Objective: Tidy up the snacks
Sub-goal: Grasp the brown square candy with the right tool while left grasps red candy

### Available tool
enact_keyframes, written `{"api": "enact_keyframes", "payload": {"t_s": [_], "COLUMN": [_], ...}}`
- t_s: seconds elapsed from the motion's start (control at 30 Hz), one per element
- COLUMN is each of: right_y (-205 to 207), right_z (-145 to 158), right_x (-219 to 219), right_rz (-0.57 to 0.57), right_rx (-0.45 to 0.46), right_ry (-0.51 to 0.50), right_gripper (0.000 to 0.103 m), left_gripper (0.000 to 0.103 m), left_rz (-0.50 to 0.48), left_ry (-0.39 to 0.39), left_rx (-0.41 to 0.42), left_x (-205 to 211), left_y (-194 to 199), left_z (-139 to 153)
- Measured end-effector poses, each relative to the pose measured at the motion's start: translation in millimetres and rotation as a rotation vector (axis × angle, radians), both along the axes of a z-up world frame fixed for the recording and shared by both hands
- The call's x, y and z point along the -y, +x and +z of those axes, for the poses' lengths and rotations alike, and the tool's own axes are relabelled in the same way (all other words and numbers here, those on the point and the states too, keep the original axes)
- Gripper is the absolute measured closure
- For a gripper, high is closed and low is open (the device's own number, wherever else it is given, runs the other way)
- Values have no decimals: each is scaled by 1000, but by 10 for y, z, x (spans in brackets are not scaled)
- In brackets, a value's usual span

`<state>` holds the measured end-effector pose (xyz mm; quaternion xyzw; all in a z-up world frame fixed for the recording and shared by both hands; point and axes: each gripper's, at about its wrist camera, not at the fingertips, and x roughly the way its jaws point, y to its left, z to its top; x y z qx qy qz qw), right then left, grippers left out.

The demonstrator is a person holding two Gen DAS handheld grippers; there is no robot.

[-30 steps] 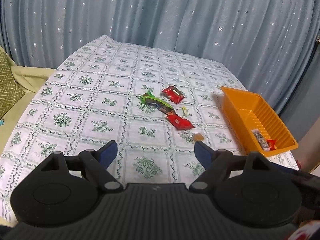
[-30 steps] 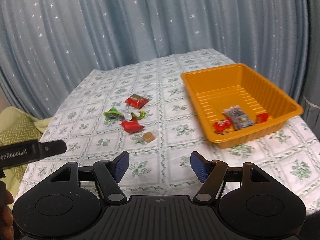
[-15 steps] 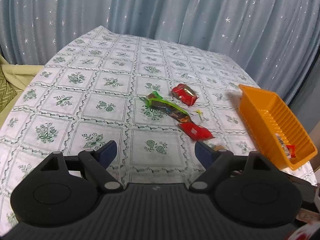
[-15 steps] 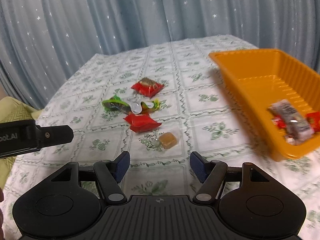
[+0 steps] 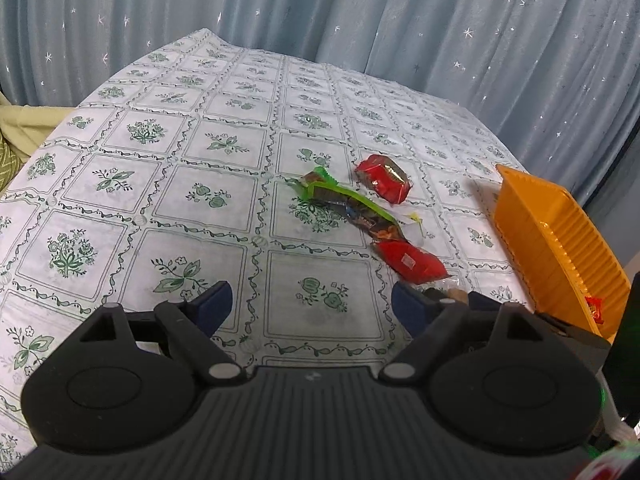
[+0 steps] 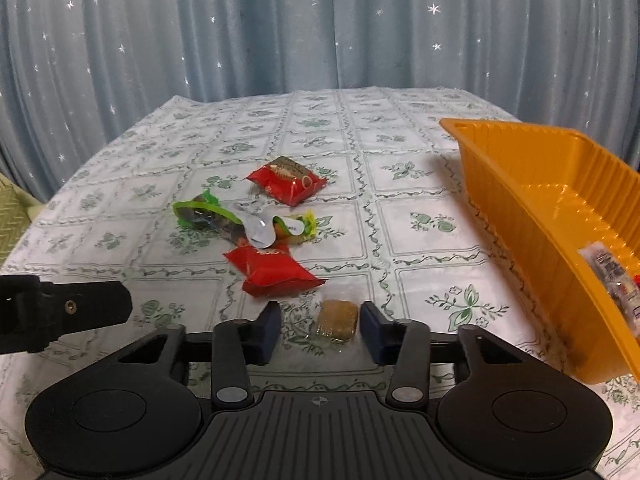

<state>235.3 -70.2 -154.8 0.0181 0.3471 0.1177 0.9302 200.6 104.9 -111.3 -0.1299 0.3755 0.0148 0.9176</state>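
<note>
where the patterned surface (image 6: 420, 184) carries an orange tray (image 6: 532, 188) at right, the left gripper (image 5: 308, 300) hangs released over bare cloth, while the right gripper (image 6: 320, 328) is closing around a small brown candy (image 6: 336, 318), pads not yet pressing it.

Orange tray (image 6: 516, 184) walls off the right; tablecloth (image 5: 168, 168) lies open leftward.

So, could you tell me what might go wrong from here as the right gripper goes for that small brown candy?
The right gripper is closing around the small brown candy, whose clear wrapper looks slippery; it could squirt out or tilt. The red packet lies just beyond the left finger and might get nudged. On the way to the orange tray, the tray's near wall could be bumped.
</note>
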Motion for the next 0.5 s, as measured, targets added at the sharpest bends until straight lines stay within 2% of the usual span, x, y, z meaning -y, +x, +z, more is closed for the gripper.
{"api": "enact_keyframes", "payload": {"t_s": [0.07, 0.37, 0.5], "right_y": [-8, 71, 211], "right_z": [-9, 44, 39], "right_x": [2, 197, 162], "right_rz": [-5, 20, 88], "right_rx": [9, 20, 19], "right_ry": [-36, -37, -31], "right_gripper": [79, 81, 81], "left_gripper": [18, 18, 18], "left_rz": [1, -5, -4], "left_ry": [1, -24, -28], "left_rx": [-2, -4, -1], "left_x": [-1, 9, 4], "left_y": [-3, 9, 19], "left_z": [-10, -17, -8]}}
